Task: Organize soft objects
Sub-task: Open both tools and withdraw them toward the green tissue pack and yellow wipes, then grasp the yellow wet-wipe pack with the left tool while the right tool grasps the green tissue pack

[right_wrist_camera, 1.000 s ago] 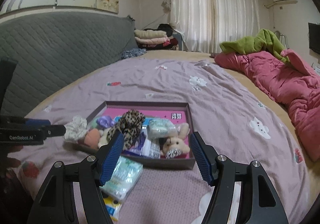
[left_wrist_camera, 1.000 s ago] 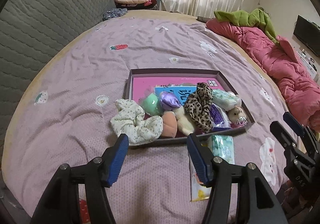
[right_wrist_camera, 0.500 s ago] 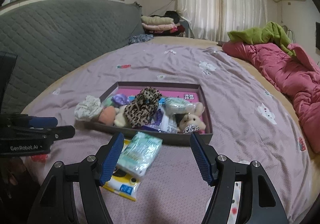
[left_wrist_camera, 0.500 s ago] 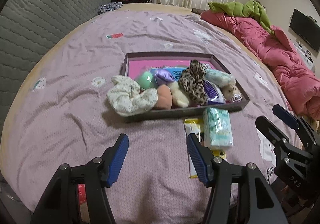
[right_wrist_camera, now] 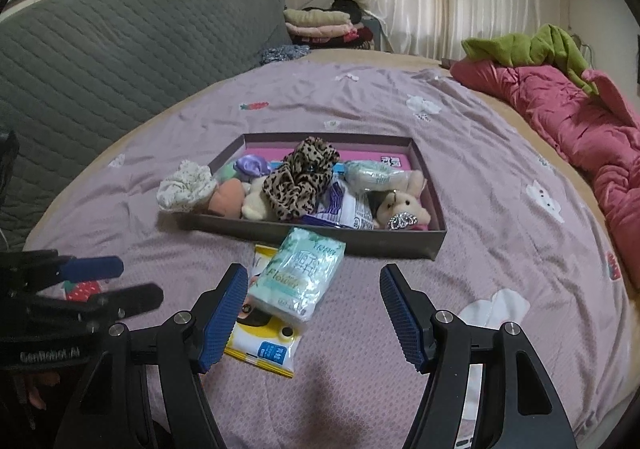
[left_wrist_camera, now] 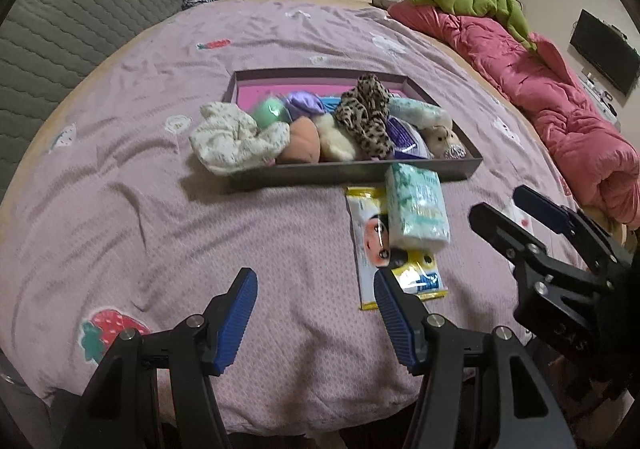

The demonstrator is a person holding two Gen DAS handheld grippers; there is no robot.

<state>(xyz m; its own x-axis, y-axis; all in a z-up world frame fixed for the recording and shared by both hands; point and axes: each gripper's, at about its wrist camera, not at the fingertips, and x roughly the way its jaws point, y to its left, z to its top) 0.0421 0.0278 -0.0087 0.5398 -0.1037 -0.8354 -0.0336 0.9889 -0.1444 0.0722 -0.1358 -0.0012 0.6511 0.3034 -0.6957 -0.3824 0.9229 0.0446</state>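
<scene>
Right now you are holding two grippers above the purple bedspread, and both are standing wide apart with nothing between their blue pads: the left gripper is hovering near the bed's edge, and the right gripper is hanging just behind the loose packets. Ahead of both tools one shallow brown tray is lying on the bed, crowded with soft things. Counting what is showing in it: one leopard-print scrunchie is sitting on top in the middle, one lilac satin scrunchie behind it, one peach sponge, one mint-green round piece, one cream plush lump, one small teddy bear with a sparkly ornament at its front, one purple-and-white packet and one pale tissue pack. One white floral scrunchie is draping over the tray's left wall, half outside. Two packets are lying outside, between the tray and your right tool: one mint tissue pack is resting on top of one yellow wipes packet, hiding most of its printed face. The pink tray floor is mostly being covered, the cream plush's shape is hard to make out, and the packet lettering is too blurred to read.
</scene>
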